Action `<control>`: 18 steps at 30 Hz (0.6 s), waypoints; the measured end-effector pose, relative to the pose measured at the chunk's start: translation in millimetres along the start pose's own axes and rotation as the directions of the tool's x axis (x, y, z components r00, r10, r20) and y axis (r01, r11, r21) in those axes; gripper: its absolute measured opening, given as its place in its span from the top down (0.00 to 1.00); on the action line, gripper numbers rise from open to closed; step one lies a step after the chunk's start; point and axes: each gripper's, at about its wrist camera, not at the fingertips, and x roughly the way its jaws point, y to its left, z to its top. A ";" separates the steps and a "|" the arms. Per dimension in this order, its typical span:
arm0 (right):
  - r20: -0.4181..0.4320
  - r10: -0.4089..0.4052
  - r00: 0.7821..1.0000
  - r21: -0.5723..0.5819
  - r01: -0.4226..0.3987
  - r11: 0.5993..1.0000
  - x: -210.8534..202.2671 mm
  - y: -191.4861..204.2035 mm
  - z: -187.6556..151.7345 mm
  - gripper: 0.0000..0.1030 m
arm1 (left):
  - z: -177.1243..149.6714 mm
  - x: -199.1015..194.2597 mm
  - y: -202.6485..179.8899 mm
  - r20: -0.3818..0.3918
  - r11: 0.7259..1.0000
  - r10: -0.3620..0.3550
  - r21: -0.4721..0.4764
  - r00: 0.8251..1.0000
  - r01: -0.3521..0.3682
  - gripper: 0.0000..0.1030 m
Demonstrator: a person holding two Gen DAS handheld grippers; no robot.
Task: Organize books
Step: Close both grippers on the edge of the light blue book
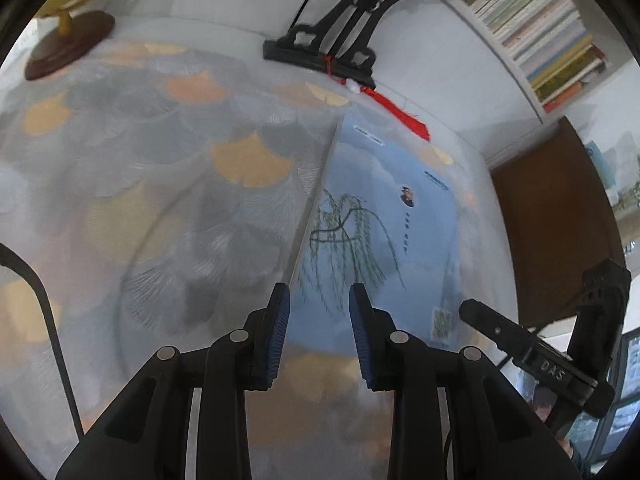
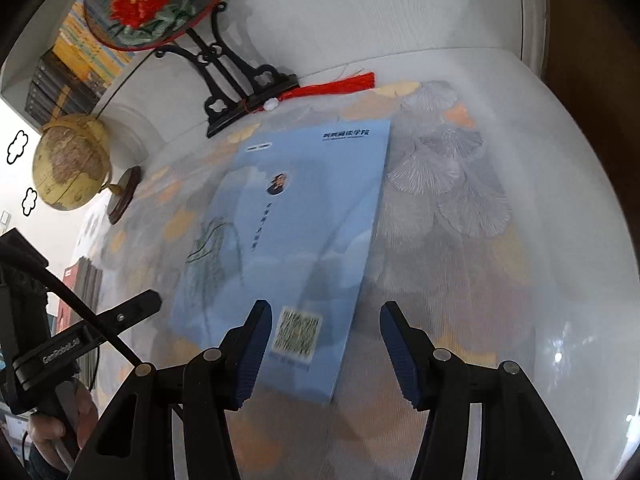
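Right now both sets of fingers stand apart with nothing pinched between them: the left gripper [image 1: 319, 294] hovers with a narrow gap over the near left corner of the blue book [image 1: 376, 232], and the right gripper [image 2: 325, 312] hangs with a wider gap above the near end of that same book, by the square code printed on its cover. No pad looks to be pressing on the cover or an edge, so I read both as empty, though the blur makes the exact clearance hard to call. The book lies flat and closed on the desk [image 2: 460, 208], which is covered by a cloth printed with grey and orange fan-shaped leaves, its far end pointing toward the black carved stand [image 2: 240, 92] that carries a round embroidered fan [image 2: 156, 0] with red flowers; a red tassel [image 2: 340, 84] trails from the stand just beyond the book. Off to the left sits a small globe [image 2: 70, 164] on a dark wooden base, well apart from the book. Behind all that, white shelves [image 1: 516, 60] already hold tight rows of books [image 1: 540, 28]. As for the tidying, I judge it barely under way for this volume: it lies loose on the desk, not yet lifted, and what remains is to get hold of it and carry it to wherever it belongs, presumably the shelves.
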 end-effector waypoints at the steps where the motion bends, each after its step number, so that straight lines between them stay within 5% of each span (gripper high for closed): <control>1: -0.004 0.005 1.000 0.008 -0.005 1.000 3.1 -1.7 1.4 0.46 | 0.8 5.0 -0.8 -0.008 1.000 0.006 0.000 1.000 -0.006 0.73; 10: -0.038 0.030 0.999 -0.031 -0.031 0.999 10.5 6.1 -5.5 0.42 | -16.6 -4.5 -10.5 -0.031 1.000 0.003 0.028 1.000 -0.002 0.73; 18: -0.108 0.035 0.994 -0.061 -0.042 0.997 -12.6 4.9 -59.3 0.41 | -98.0 -29.5 -10.2 -0.070 1.000 -0.007 0.025 0.998 0.009 0.73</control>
